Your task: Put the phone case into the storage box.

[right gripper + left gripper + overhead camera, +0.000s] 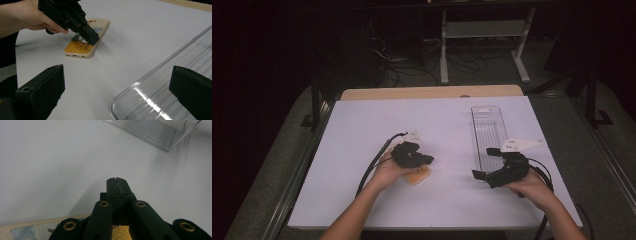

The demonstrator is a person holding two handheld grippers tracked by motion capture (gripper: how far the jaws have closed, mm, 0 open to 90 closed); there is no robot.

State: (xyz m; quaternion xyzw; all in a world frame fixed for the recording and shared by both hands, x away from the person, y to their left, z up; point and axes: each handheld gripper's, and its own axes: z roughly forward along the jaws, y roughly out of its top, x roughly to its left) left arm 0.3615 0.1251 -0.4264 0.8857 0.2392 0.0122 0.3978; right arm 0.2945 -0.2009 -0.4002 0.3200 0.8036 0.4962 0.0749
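phone case (86, 41): flat on the white table (362, 150), left of the clear tray (488, 131) | left gripper (91, 38): jaws closed empty, tip over it | right gripper (484, 162): wide open, holding nothing | feel: probably light, bendy, slick, so pinch a long edge

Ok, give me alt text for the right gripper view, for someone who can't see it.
The left gripper, jaws shut with nothing between them, presses its tips down on a patterned phone case lying flat on the white table. In the foreground the right gripper stands wide open, one jaw over the near end of a clear plastic tray.
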